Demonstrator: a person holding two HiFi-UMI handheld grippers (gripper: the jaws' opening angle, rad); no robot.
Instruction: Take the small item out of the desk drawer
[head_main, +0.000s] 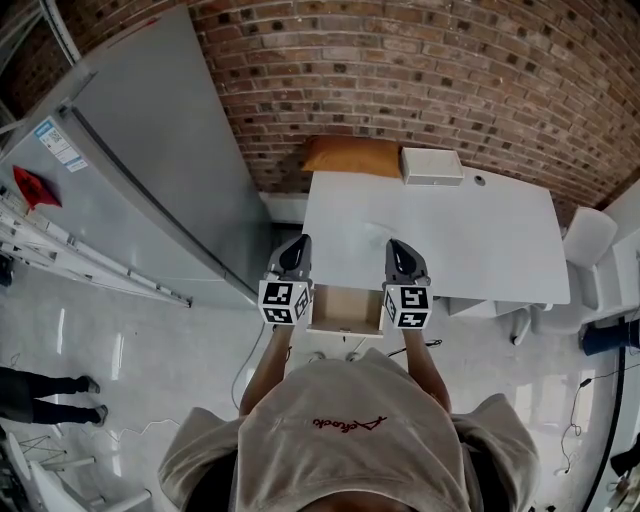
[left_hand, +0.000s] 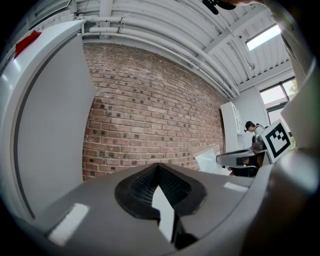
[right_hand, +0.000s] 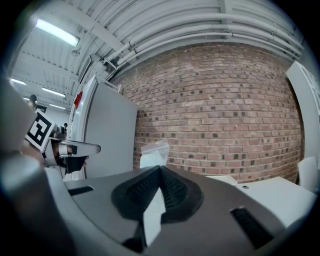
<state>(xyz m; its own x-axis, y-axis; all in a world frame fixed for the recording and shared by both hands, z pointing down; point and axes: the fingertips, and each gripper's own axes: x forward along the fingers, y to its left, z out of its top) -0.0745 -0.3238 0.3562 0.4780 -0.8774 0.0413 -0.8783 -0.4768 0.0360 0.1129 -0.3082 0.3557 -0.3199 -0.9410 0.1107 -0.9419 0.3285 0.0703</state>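
Beyond the person's beige shirt (head_main: 350, 440), the shallow wooden drawer (head_main: 345, 305) of the white desk (head_main: 480, 240) stood open. Above it the right gripper (right_hand: 159, 171) was pinched tight, apparently on a small clear plastic bag (right_hand: 156, 150) already lifted out. The left gripper (left_hand: 158, 168) was closed and empty. Only setting the bag down seemed left.

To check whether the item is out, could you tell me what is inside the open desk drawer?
The drawer shows only a bare wooden floor; the left gripper and right gripper hide its side edges.

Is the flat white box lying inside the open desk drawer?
No, the white box lies on the desk top close to the brick wall, well away from the open drawer.
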